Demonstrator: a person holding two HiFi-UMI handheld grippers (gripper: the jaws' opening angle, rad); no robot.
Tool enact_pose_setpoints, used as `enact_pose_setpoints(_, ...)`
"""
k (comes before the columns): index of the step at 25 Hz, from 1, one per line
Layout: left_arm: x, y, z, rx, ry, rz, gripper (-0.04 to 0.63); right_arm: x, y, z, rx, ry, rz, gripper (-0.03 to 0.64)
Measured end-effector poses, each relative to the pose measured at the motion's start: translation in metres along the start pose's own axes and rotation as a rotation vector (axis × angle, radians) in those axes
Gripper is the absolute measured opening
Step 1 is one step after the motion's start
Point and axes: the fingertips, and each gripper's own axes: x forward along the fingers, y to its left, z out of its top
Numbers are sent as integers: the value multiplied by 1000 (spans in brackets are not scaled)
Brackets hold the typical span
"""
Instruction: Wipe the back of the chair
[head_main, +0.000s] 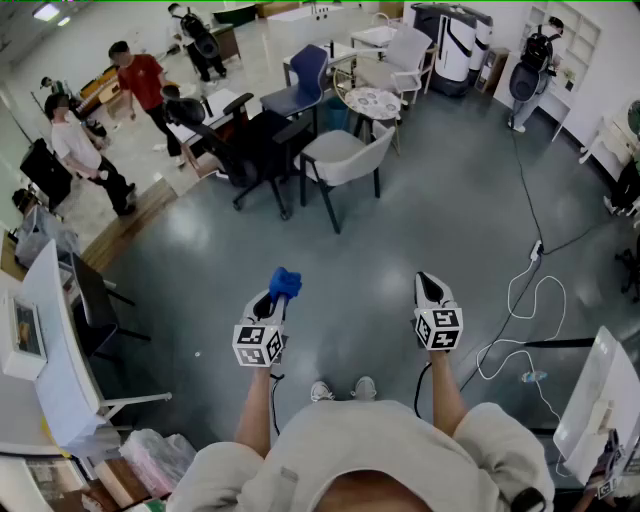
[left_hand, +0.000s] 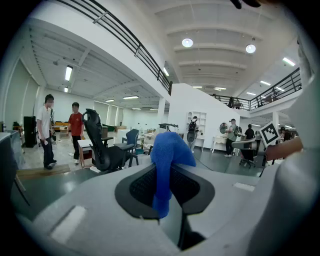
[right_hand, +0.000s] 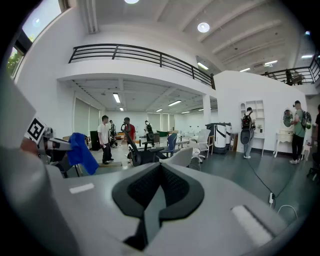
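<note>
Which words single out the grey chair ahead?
Find the furniture cluster across the floor. The grey chair stands at its near edge, right of the black office chair, before the round table. Unlike that one and the blue chair behind, it has a pale shell on straight dark legs.

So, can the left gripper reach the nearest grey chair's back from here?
Probably not yet: the left gripper, shut on the blue cloth, is far from the grey chair; open floor lies between.

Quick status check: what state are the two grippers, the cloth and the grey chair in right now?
Left gripper: shut on blue cloth.
Right gripper: shut, empty.
Blue cloth: pinched, bunched above the jaws.
Grey chair: upright, untouched, well ahead of both grippers.
</note>
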Motion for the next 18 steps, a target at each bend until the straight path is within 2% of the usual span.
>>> enact_pose_setpoints(5,7,-4,0,-2,-2,0,58,3,-5,-3,13,-13,-3,2)
enact_pose_setpoints(18,29,-33,9,6,-13,27,58,16,-21,4,-22,-56,61,2)
